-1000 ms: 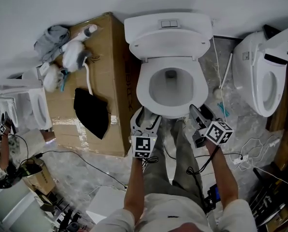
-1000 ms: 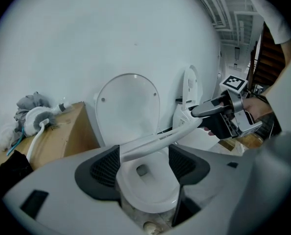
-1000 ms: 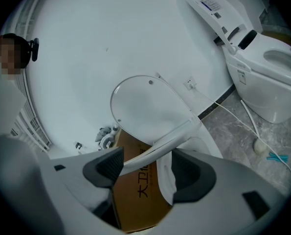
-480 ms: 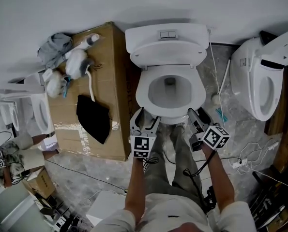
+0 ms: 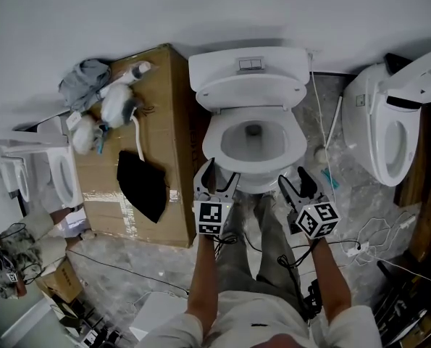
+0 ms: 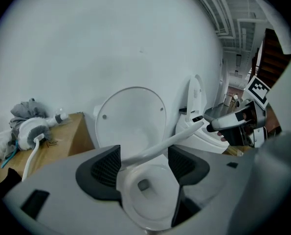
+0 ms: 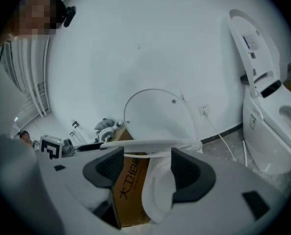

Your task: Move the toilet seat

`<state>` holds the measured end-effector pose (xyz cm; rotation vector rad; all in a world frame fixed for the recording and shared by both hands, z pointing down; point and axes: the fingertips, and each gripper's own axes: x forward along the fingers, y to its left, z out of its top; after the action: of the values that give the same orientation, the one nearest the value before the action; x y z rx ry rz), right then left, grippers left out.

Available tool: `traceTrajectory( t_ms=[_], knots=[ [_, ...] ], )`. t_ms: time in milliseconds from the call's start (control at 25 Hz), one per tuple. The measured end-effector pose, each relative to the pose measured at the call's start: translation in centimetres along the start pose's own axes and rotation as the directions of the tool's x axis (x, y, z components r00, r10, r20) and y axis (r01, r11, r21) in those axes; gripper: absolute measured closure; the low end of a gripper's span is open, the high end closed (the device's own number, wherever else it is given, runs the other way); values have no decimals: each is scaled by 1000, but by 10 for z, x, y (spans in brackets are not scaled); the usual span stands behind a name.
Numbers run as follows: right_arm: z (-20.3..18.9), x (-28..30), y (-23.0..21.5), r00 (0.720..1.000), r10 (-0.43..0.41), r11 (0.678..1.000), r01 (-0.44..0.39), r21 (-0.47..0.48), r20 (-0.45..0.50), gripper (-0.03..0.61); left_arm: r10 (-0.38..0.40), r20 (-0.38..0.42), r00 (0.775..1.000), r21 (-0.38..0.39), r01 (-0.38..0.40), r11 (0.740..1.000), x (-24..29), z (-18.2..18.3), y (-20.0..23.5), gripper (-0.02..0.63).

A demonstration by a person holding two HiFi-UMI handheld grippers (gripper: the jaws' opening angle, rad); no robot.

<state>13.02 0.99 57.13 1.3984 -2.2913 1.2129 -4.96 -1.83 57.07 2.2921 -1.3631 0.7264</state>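
The white toilet (image 5: 253, 140) stands in the middle, its lid (image 5: 248, 85) upright against the tank. The seat ring (image 6: 160, 146) hangs partly raised above the bowl and shows edge-on in both gripper views (image 7: 150, 143). My left gripper (image 5: 216, 178) is at the bowl's front left, open, and the seat's edge crosses between its jaws (image 6: 143, 163). My right gripper (image 5: 296, 183) is open at the front right, with the seat just above its jaws (image 7: 147, 165). I cannot tell whether either gripper touches the seat.
A cardboard box (image 5: 153, 122) stands left of the toilet, carrying a black cloth (image 5: 141, 185), a grey cloth (image 5: 85, 75) and white handheld tools (image 5: 114, 100). A second toilet (image 5: 389, 122) stands at the right, another (image 5: 56, 172) at the left. Cables (image 5: 374, 223) lie on the floor.
The head view has pulled back a little, so the toilet looks smaller. My right gripper has drawn slightly back toward me; the left gripper has hardly moved.
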Motion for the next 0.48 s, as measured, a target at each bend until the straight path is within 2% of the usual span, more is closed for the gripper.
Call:
traceTrajectory(
  t_ms=[200,360,480],
  knots=[
    [15,5,6,1000,-18,978,17,-209,-4,259,0,9,1000,-4,0,1000,6,10,4,307],
    [21,11,8,999,-50,935,41,-353,-15,259,-3,11,1000,-9,3,1000,9,15,6,307],
    [25,18,6,997,-79,903,62,-424,-22,259,-2,16,1000,-13,2,1000,11,20,9,307]
  ],
)
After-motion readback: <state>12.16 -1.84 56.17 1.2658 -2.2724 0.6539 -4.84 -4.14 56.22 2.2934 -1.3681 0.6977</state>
